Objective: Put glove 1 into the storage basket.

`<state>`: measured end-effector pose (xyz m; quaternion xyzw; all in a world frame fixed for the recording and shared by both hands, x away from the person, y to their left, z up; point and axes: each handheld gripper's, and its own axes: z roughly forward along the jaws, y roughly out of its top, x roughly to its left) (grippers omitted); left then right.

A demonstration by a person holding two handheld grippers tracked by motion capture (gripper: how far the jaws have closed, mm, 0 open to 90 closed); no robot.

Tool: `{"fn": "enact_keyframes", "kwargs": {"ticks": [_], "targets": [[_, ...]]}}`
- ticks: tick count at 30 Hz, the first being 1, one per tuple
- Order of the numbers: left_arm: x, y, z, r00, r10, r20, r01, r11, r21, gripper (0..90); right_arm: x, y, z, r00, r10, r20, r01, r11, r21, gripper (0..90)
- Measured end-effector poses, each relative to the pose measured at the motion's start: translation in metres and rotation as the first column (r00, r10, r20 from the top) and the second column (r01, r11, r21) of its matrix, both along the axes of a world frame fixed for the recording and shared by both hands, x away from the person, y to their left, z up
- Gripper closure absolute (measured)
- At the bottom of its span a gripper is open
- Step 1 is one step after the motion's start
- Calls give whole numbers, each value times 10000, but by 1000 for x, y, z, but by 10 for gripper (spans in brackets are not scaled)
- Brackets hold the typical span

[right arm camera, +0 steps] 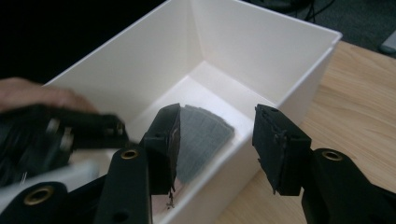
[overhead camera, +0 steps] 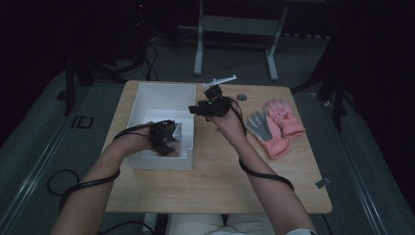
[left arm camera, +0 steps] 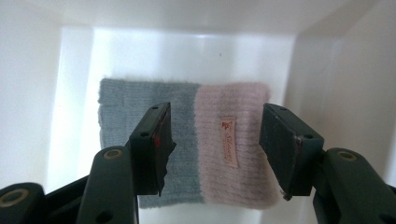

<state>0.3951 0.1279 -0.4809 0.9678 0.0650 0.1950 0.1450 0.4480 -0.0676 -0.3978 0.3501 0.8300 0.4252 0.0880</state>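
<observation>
progress: folded knit piece (left arm camera: 187,144) lies flat on the floor of the white box (overhead camera: 147,100), left gripper (left arm camera: 212,140) and right gripper (right arm camera: 217,140) both spread and empty, pink gloves (overhead camera: 276,127) left on the table (overhead camera: 215,181).

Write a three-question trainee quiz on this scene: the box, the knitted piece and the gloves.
1. True or false: the grey and pink knitted piece lies flat on the floor of the white box.
2. Where do the pink gloves lie? A) inside the box B) on the wooden table to the right of the box C) on the floor beside the table
3. Fill in: the left gripper hovers over the knitted piece with its fingers ____.

Key
1. True. It lies spread out, with a small label on its pink half.
2. B.
3. Open. The fingers stand apart above the piece and do not press on it.
</observation>
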Motion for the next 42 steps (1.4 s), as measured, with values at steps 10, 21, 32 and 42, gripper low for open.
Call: {"fn": "enact_keyframes", "kwargs": {"ticks": [10, 21, 32, 42], "targets": [[-12, 6, 48, 9969, 720, 326, -675, 9900, -1240, 466, -28, -48, 8, 9978, 25, 658, -24, 10000, -12, 513], [-26, -25, 81, 9962, 843, -198, -865, 9594, -2685, 479, -41, -101, -19, 9969, -303, 720, 325, 9990, -298, 518], [-38, -82, 76, 9858, 1424, -887, -1646, 9229, -3480, 481, -44, -153, -36, 9887, -1244, 834, 1310, 9883, -784, 548], [-58, -124, 42, 9806, 1434, -1333, -1870, 8877, -4208, 439, -43, -205, -48, 9661, -2221, 1314, 2372, 9648, -1133, 568]]}}
